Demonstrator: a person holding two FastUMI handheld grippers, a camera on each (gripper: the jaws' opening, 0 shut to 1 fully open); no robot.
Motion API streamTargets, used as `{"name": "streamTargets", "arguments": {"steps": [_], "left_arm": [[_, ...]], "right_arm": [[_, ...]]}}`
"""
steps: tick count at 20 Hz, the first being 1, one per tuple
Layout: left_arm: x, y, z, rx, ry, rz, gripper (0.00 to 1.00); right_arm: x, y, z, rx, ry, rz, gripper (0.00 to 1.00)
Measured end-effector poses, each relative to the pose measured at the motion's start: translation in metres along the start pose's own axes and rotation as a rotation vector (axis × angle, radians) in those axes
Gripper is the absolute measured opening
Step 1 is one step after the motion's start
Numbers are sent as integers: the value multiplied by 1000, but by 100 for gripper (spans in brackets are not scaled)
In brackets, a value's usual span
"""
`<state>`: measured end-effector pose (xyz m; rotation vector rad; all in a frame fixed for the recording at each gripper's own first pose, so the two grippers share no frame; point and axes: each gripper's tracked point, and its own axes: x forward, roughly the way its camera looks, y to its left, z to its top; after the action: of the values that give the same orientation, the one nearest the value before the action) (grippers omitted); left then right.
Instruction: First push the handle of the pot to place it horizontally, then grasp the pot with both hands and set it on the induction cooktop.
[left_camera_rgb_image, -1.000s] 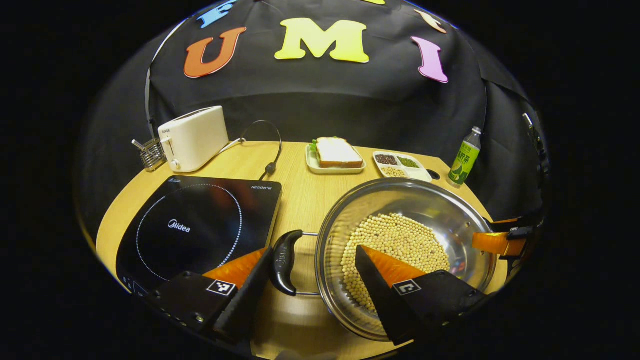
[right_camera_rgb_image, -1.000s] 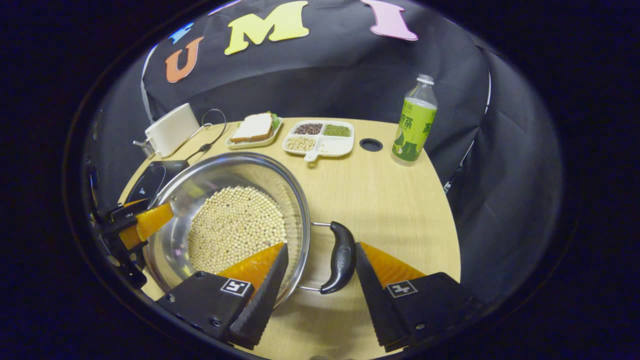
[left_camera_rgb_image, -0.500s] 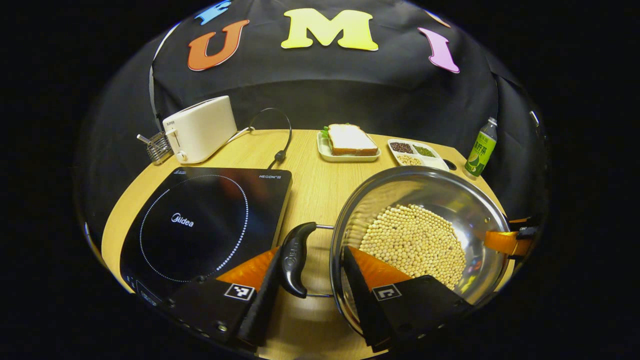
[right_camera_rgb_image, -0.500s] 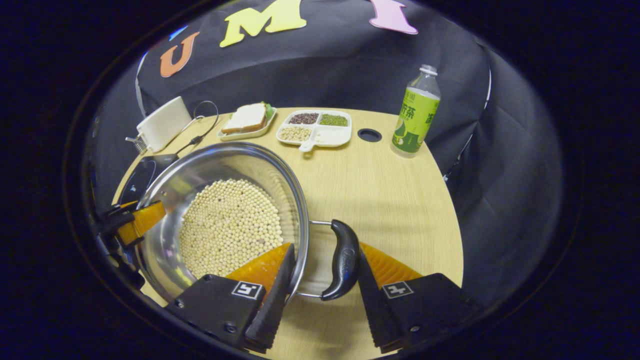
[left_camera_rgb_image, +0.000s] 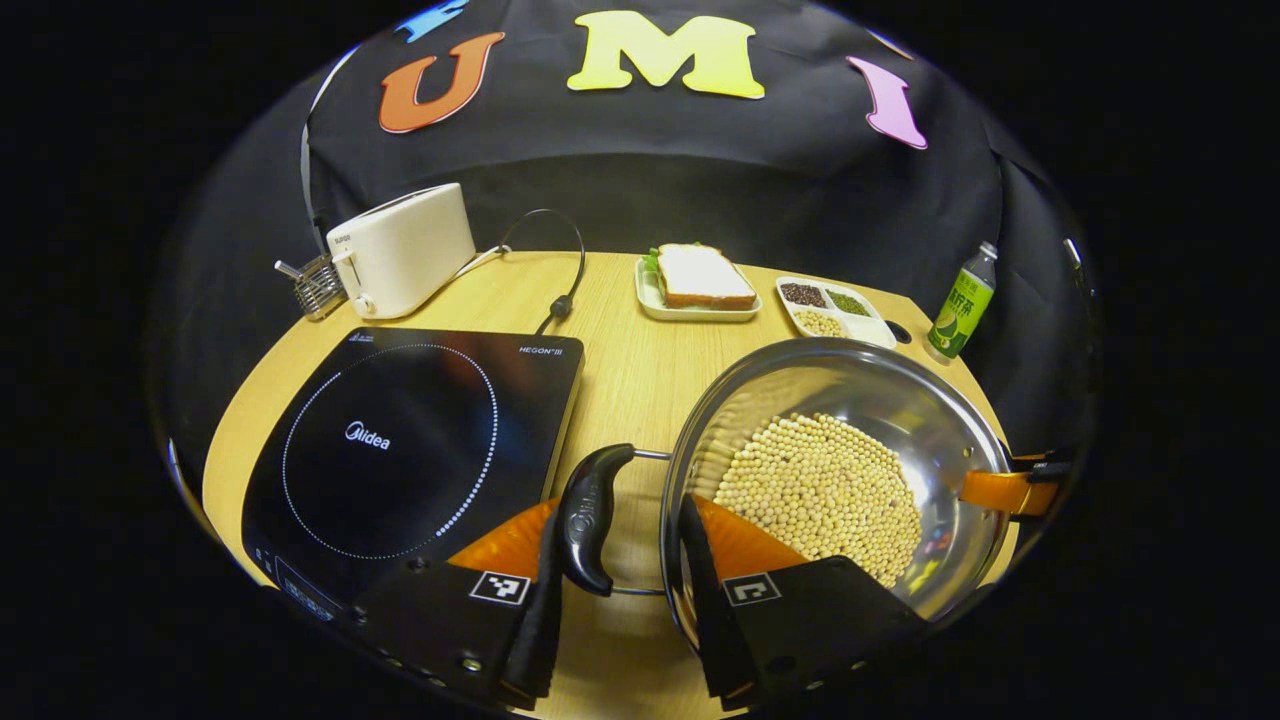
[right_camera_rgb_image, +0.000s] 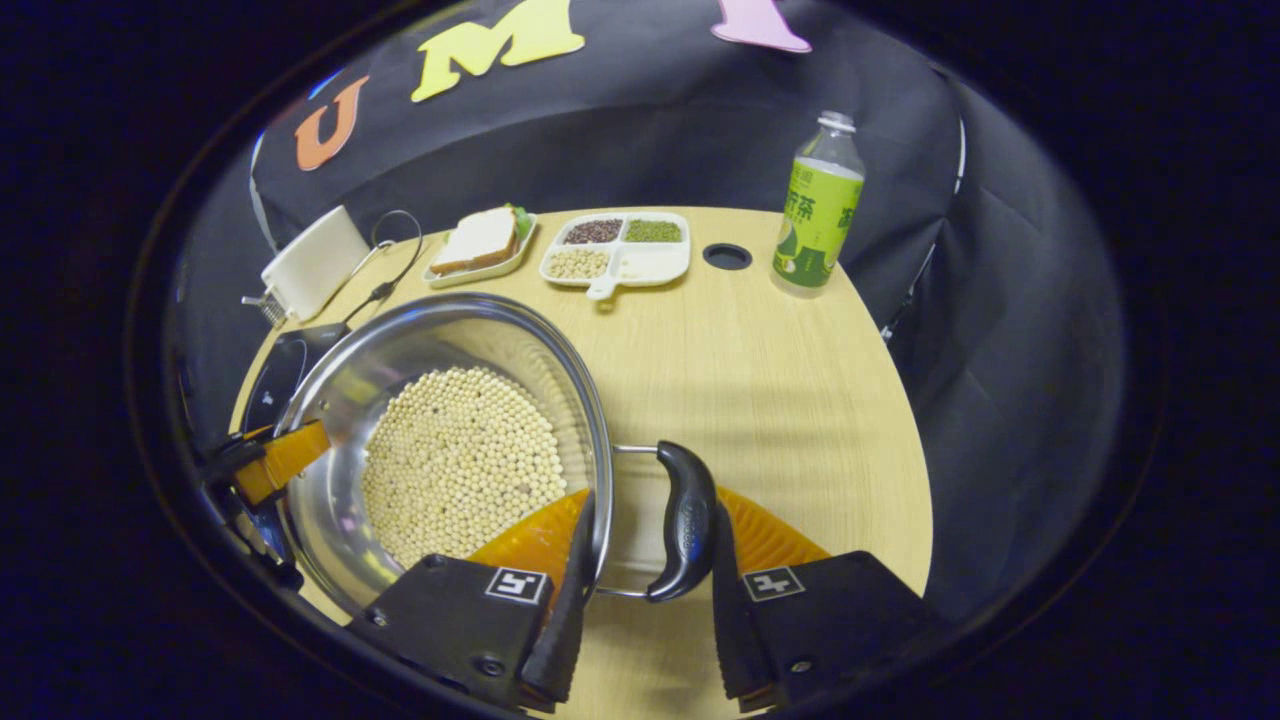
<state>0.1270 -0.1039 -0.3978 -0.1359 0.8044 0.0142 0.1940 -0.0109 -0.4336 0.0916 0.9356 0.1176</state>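
Observation:
A steel pot (left_camera_rgb_image: 900, 400) holding soybeans (left_camera_rgb_image: 820, 490) stands on the wooden table, right of the black induction cooktop (left_camera_rgb_image: 400, 440). Its two black handles lie level, one on each side. My left gripper (left_camera_rgb_image: 620, 520) has one finger outside the left handle (left_camera_rgb_image: 590, 515) and the other inside the pot wall, both pressing. In the right gripper view, my right gripper (right_camera_rgb_image: 650, 510) clamps the right handle (right_camera_rgb_image: 685, 520) and the pot (right_camera_rgb_image: 400, 350) rim in the same way. Each view shows the other gripper's finger at the pot's far rim.
At the table's back stand a white toaster (left_camera_rgb_image: 400, 250) with its cord, a sandwich plate (left_camera_rgb_image: 700, 285) and a divided dish of grains (left_camera_rgb_image: 830, 305). A green bottle (right_camera_rgb_image: 815, 210) is at the back right, beside a round hole (right_camera_rgb_image: 727, 256).
Both grippers have narrowed from wide open until their fingers meet the handles and the pot wall. The cameras have shifted slightly forward.

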Motion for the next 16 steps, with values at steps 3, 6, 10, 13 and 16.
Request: {"name": "streamTargets", "arguments": {"steps": [3,6,10,13,16], "left_arm": [[-9,-2,4,8,-9,-12,55],[-13,1,9,5,-9,-20,55],[-23,8,21,14,-27,-27,55],[-31,17,30,15,-39,-29,55],[-39,32,39,15,-50,-23,55]], "right_arm": [[-10,0,2,14,-12,-4,54],[-21,4,5,16,-22,-11,54],[-34,14,11,24,-38,-10,54],[-46,26,18,21,-57,-9,54],[-56,42,22,24,-67,-3,54]]}}
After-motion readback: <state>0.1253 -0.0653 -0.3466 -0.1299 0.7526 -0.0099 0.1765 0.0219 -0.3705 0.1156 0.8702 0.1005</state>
